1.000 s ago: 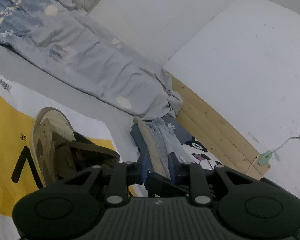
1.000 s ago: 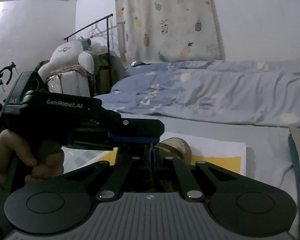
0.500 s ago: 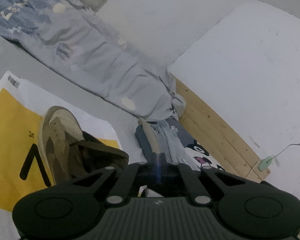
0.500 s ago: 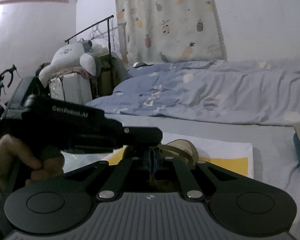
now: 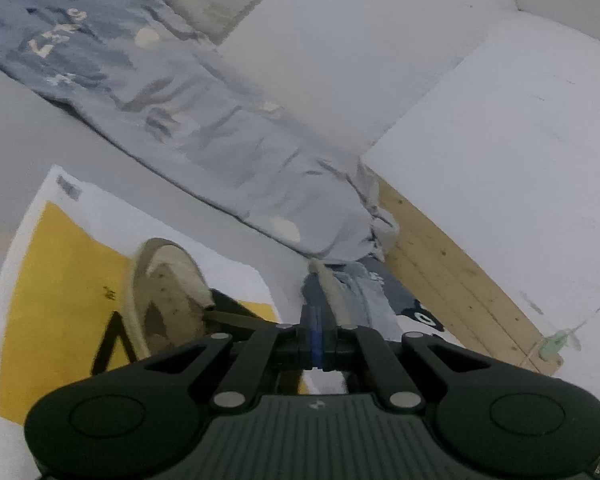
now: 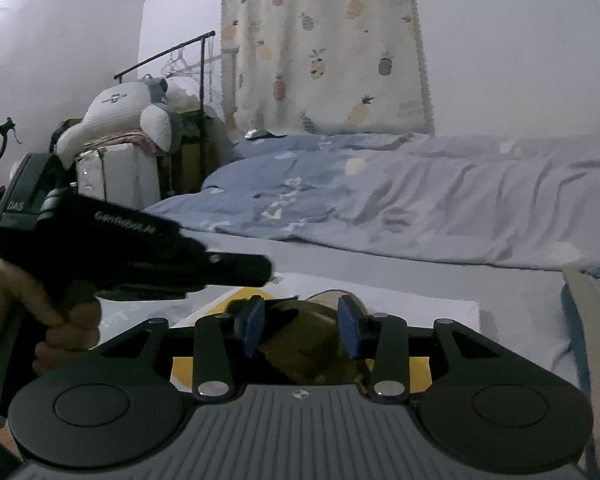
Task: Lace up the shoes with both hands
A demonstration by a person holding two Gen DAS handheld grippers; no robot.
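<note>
The brown shoe [image 5: 168, 300] lies at the lower left, on a yellow and white sheet [image 5: 56, 280]. It looks soft and bendy; I'd pinch the lace, which I cannot see. The left claw [image 5: 316, 336] is pressed together. The right claw [image 6: 300, 326] has just been opening; nothing is pinched.

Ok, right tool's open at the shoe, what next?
Probably ease the right tool forward toward the shoe: its jaws have just been opening with the shoe in line between them, ungripped; the left tool is shut, and I can't make out a lace.
</note>
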